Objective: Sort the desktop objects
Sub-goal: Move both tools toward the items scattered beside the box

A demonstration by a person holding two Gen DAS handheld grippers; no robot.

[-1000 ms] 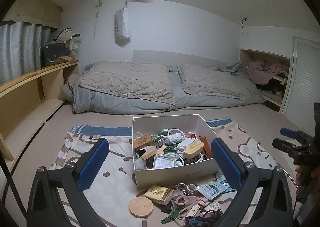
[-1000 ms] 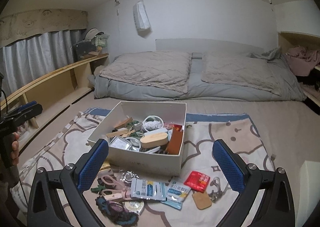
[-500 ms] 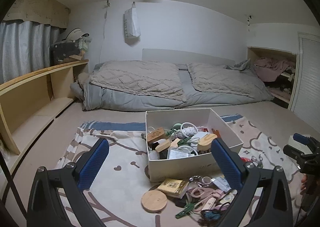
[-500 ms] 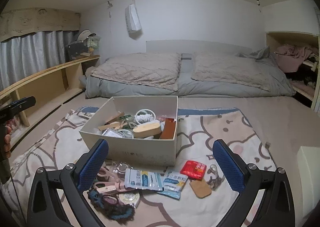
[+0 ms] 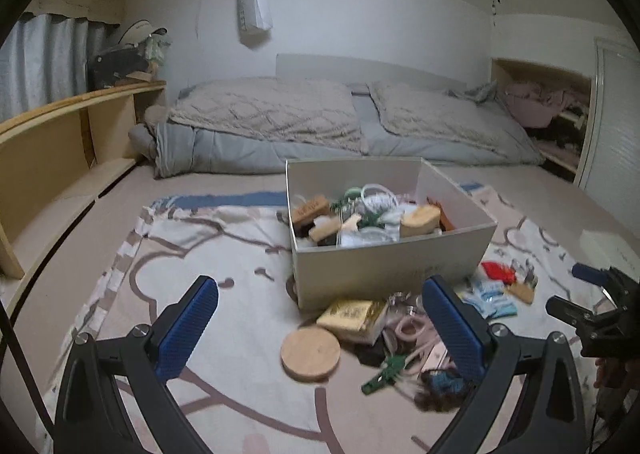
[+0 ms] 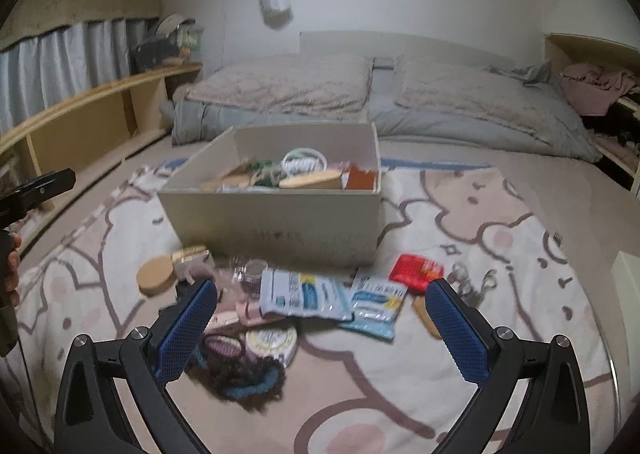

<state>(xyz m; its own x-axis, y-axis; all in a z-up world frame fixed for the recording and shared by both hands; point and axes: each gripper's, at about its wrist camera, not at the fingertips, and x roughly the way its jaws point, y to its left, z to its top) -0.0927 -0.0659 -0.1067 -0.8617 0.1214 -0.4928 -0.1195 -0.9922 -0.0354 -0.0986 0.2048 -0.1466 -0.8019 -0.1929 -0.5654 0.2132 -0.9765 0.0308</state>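
A white box holding several small items stands on a patterned cloth. Loose things lie in front of it: a round wooden coaster, a yellow packet, blue-white sachets, a red packet, metal clips, a white tin, and a dark hair tie. My left gripper hovers open above the coaster and packet. Over the sachets my right gripper is open too, its fingers empty.
Behind the box lies a low bed with grey bedding. A wooden shelf runs along the left wall. An open closet with clothes is at the right. A white object sits at the cloth's right edge.
Both grippers have dropped lower and closer to the loose items in front of the box. Both stay open and empty.
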